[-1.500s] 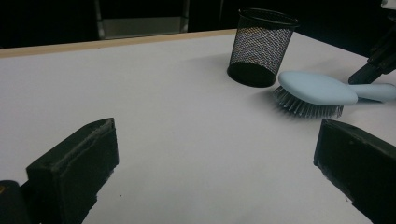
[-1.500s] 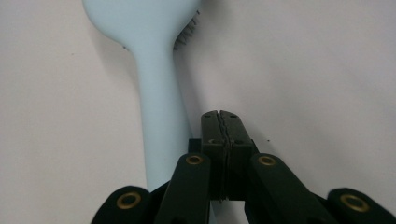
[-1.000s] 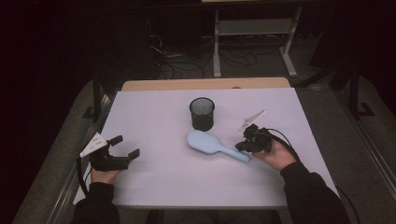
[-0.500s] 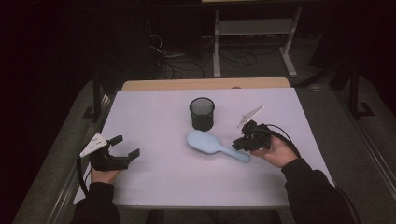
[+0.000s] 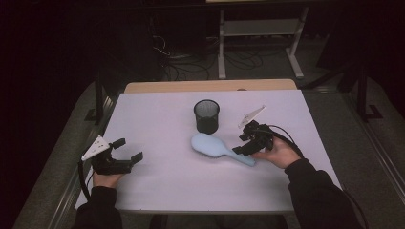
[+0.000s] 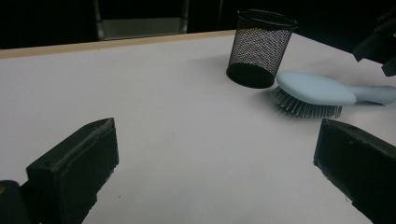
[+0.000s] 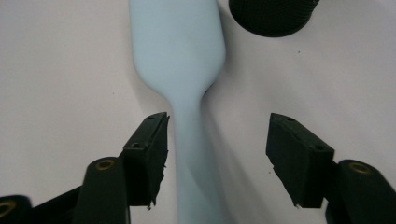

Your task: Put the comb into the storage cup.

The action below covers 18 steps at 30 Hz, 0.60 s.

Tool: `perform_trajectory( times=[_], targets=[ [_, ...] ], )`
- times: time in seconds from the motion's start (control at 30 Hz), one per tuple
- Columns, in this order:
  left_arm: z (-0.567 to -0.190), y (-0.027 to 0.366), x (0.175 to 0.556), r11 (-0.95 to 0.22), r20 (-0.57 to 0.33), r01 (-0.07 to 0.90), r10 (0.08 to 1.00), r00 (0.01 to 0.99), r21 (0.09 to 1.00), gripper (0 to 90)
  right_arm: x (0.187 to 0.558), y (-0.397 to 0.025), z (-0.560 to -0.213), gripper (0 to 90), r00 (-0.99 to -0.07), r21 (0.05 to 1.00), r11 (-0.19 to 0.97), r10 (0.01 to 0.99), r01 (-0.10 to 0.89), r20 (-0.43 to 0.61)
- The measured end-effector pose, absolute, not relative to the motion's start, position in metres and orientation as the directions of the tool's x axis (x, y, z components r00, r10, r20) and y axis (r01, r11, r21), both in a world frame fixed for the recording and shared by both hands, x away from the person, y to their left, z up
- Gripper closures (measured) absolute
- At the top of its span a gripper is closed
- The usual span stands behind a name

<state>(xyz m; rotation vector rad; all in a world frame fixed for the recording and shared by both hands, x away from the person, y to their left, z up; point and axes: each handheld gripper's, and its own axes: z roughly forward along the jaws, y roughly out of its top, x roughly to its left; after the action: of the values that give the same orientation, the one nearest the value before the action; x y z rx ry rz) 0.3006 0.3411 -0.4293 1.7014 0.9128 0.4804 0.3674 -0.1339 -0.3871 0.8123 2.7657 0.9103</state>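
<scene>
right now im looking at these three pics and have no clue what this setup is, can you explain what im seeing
There is no robot here. A person sits at a table covered in white and holds a hand-operated tool with two black jaws in each hand.

The high view looks down from above the person. The left gripper rests near the table's left edge, open and holding nothing. The right gripper is at the handle of a light blue hairbrush, which lies bristles down beside a black mesh cup.

The other two pictures come from cameras on the tools themselves. The left gripper view looks across the table at the cup and brush. The right gripper view looks down between open jaws set on either side of the brush handle, not yet closed on it.
</scene>
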Motion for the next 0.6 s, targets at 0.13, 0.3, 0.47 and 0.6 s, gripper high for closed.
perform_trajectory(
  times=[0.13,0.3,0.47,0.6],
  targets=[
    [-0.429,0.341,0.300,-0.110,-0.129,0.331,0.772,0.622,0.937,0.0,0.371,-0.133,-0.388,25.3,-0.843,0.580,0.666,0.533,0.469,0.070],
    [-0.429,0.341,0.300,-0.109,-0.130,0.332,0.772,0.622,0.937,0.0,0.374,-0.131,-0.392,16.7,-0.845,0.564,0.674,0.528,0.477,0.083],
    [-0.429,0.341,0.300,-0.107,-0.131,0.330,0.772,0.621,0.938,0.0,0.377,-0.127,-0.396,10.8,-0.852,0.563,0.676,0.513,0.475,0.103],
    [-0.429,0.341,0.300,-0.108,-0.128,0.327,0.772,0.623,0.939,0.0,0.378,-0.123,-0.399,5.6,-0.854,0.558,0.680,0.508,0.475,0.108]
  ],
)
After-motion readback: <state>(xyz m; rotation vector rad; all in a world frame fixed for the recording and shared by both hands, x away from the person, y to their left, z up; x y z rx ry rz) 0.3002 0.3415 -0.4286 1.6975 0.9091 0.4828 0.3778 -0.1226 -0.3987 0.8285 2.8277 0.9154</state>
